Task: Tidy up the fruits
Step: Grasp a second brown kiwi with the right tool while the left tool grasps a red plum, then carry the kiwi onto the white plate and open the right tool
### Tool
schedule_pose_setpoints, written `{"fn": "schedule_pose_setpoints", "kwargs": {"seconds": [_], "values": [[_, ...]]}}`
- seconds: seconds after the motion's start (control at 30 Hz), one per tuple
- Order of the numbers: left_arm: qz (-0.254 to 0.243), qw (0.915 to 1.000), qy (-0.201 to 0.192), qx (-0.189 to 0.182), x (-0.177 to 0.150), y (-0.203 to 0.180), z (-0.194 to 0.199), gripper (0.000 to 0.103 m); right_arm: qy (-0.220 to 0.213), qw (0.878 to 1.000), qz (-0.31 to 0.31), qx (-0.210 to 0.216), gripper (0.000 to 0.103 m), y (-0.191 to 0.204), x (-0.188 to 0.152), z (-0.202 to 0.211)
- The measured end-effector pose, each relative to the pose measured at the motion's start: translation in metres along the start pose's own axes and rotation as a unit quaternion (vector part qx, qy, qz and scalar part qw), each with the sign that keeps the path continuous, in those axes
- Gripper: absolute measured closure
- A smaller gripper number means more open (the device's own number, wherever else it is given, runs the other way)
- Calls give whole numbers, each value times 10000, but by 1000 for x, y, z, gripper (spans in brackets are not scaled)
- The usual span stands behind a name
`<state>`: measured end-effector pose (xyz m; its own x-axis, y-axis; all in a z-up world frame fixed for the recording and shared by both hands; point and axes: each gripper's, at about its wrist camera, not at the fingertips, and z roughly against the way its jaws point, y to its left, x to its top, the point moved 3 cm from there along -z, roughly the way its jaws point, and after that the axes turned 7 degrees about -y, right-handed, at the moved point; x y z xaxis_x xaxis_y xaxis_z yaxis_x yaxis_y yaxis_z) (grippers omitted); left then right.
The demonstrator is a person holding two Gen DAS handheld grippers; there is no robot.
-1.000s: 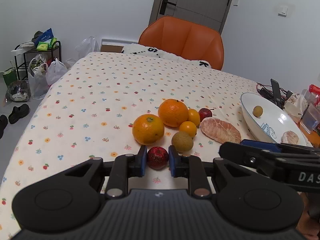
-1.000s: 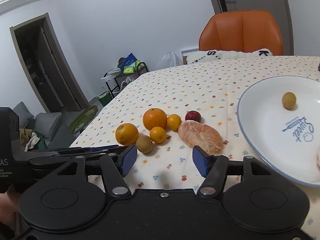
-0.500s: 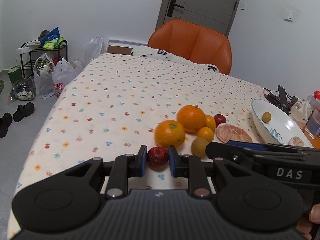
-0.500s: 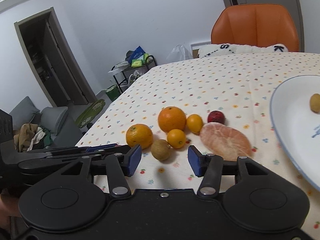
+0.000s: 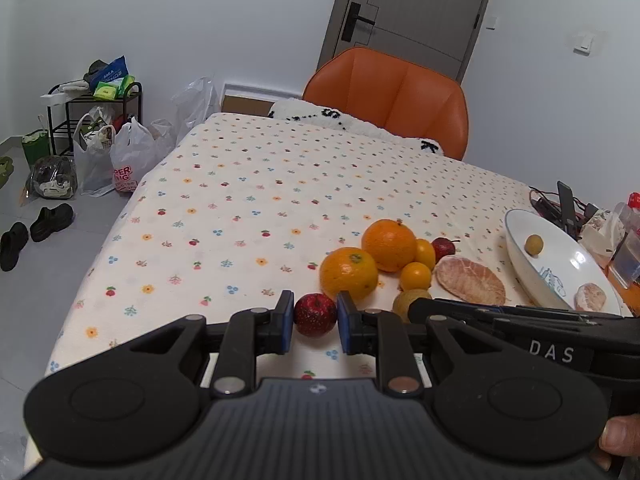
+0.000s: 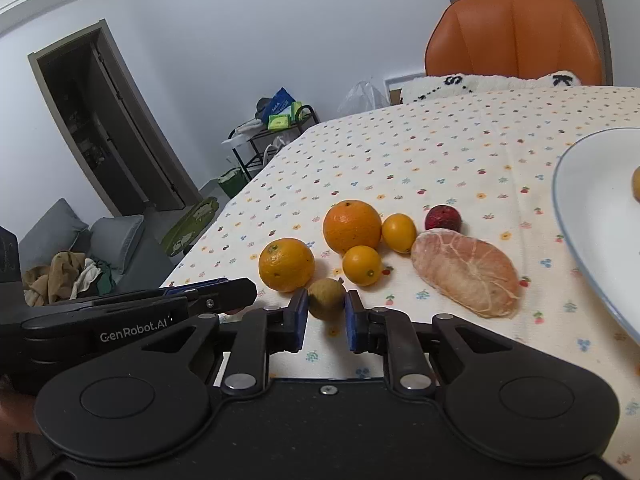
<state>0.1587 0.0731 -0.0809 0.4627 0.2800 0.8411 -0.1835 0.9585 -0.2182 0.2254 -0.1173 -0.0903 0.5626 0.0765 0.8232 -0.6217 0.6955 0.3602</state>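
Your left tool [image 5: 311, 322] clamps the small dark-red round fruit [image 5: 315, 314] near the surface's front edge, your right tool [image 6: 326, 319] pinches the brownish-green round fruit [image 6: 326, 298]; squeeze unevenly and either rolls free.

White letters "DAS" stand on the right gripper's black arm [image 5: 552, 350], right of the left jaws. "GenRobot.AI" stands on the left gripper's black arm [image 6: 132, 330], left of the right jaws. Red letters "PER" show on a white plastic bag [image 5: 128, 160], far left on the floor.
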Motion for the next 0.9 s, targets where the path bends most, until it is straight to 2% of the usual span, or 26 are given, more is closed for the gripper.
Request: {"fn": "schedule_pose_setpoints", "kwargs": {"seconds": [0.3,0.4,0.47,0.53,0.63,0.67,0.7,0.73,0.9], "values": [[-120,9999,-77,-65,-1,-16,12,82,-67,9999,-100,-101,86,-7,-3,18],[-142,9998,-85,-72,-2,-17,15,82,-53,9997,-175,-168,74,-7,-3,17],[-149,9998,-89,-60,-2,-17,18,82,-74,9996,-168,-199,55,-6,-3,15],[-146,9998,-96,-37,-2,-15,20,82,-94,9996,-143,-227,50,-5,-4,12],[-113,9999,-95,17,-1,-10,22,82,-106,9996,-77,-263,50,-4,-7,5],[-106,9999,-96,25,0,-9,22,82,-127,9995,-8,-283,54,-2,-7,4],[-105,9999,-98,35,0,-8,23,82,-141,9994,65,-325,59,-1,-8,3],[-109,9999,-97,43,0,-8,23,82,-114,9992,98,-360,79,-1,-8,2],[-163,9998,-133,27,3,-14,25,82,-196,9993,-13,-331,80,-5,-6,12]]}}
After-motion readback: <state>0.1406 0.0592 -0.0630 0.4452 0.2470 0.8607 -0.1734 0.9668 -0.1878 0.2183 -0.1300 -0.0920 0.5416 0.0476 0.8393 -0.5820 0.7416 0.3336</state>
